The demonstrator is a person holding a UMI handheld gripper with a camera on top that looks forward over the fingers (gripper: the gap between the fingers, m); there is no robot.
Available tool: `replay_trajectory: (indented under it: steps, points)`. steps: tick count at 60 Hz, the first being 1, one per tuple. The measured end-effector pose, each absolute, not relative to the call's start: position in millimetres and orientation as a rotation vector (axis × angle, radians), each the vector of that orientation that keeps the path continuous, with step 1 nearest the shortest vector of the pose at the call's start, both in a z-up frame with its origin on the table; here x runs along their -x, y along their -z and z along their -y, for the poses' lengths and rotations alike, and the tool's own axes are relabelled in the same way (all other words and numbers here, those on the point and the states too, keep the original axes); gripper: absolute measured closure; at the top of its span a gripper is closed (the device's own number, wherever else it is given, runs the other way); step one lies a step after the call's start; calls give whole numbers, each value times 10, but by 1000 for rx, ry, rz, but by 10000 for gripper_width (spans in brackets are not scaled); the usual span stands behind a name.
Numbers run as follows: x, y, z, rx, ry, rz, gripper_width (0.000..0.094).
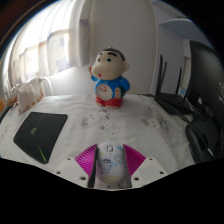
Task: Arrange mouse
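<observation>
A white mouse [110,166] with small cartoon prints sits between my two fingers, whose magenta pads [86,160] press on its two sides. My gripper [111,163] is shut on the mouse and holds it over the white tabletop [100,128]. A black mouse mat [39,135] lies on the table to the left, ahead of the fingers. The underside of the mouse is hidden.
A cartoon boy figure [109,78] in a blue top stands at the far side of the table. Black cables and dark equipment [176,98] lie at the right. A small box [24,93] stands at the far left by the window.
</observation>
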State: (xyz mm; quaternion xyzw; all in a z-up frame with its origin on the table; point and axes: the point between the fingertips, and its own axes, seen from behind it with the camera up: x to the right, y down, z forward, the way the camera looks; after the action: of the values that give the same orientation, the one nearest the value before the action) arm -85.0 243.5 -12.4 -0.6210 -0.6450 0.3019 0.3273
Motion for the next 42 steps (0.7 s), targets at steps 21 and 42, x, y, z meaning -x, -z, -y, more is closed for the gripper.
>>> replay_trajectory:
  steps: [21,42]
  points:
    - [1220,-1440,-1522,1577,-968,1635,565]
    - [1364,-326,337,1595,-955,1819,566]
